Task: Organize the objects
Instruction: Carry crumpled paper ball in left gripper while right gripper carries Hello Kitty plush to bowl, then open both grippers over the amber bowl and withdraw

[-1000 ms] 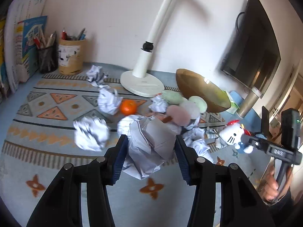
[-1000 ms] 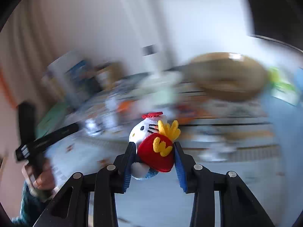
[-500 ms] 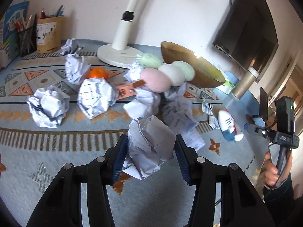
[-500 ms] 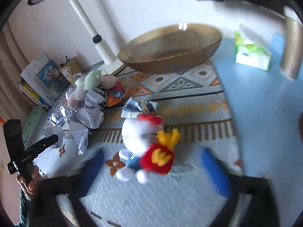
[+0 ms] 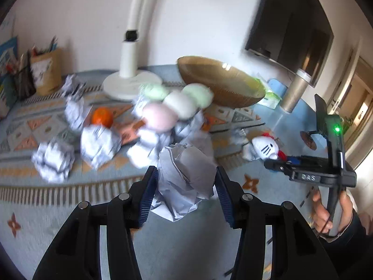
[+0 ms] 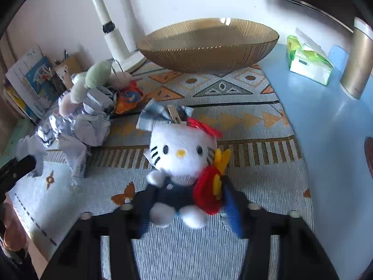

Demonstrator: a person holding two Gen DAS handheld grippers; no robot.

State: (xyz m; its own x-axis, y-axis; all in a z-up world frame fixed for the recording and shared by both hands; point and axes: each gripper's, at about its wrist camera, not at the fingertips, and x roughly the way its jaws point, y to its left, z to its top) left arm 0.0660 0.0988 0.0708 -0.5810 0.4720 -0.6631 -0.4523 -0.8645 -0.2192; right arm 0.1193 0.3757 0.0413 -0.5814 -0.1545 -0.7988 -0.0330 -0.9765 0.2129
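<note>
White crumpled paper ball (image 5: 186, 182) sits clamped between the left gripper (image 5: 185, 194) pads, lifted clear of the patterned woven mat (image 5: 28, 196). Right gripper (image 6: 184, 207) jaws have just been closing; small white plush cat toy with red bow and red-yellow pouch (image 6: 184, 163) stands between them on the mat, but blur hides whether the pads press it yet, cannot tell. At 12 o'clock from the plush in the right wrist view, a ribbed golden-brown bowl (image 6: 207, 44) sits empty. At 10 o'clock, a pile of more crumpled paper (image 6: 77, 126) with pastel plush dumplings (image 6: 93, 77); an orange fruit (image 5: 102, 116) lies among them in the left view. Progress looks early: bowl unfilled, most clutter unsorted.
</note>
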